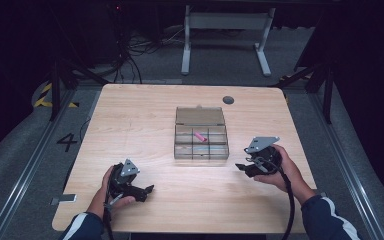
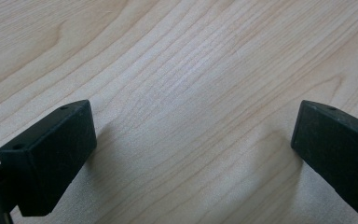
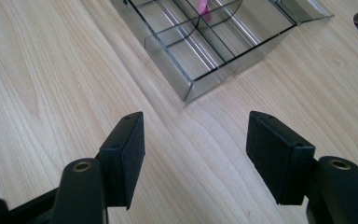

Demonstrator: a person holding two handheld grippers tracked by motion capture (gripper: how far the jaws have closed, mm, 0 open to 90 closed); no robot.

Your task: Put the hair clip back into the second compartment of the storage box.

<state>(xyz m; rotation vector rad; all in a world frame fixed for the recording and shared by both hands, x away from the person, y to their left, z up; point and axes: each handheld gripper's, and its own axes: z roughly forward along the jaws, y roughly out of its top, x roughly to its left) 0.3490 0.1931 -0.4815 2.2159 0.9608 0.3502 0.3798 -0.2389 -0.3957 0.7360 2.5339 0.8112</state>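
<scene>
A light wooden worktop [image 1: 145,115] with rounded corners is seen from above, with a person's two forearms in dark sleeves with white stripes entering from the bottom edge. Near the middle of the worktop sits a clear plastic organiser box [image 1: 201,140] divided into small compartments in two rows, its hinged lid [image 1: 200,116] laid open flat on the far side. A small pink object [image 1: 200,137] lies in the middle compartment of the far row; its long axis runs diagonally, from far-left to near-right, though which end is which is too small to tell. A round dark cable hole [image 1: 228,100] is set in the worktop beyond the box, toward the far right. The left gripper [image 1: 148,190] rests low on the near left of the worktop, well apart from the box, pointing right; in the left gripper view its jaws are spread wide over bare wood with nothing between them. The right gripper [image 1: 241,166] is held just right of the box's near corner, pointing left toward it; in the right gripper view its jaws are spread apart and empty, with the box's corner just beyond them.
</scene>
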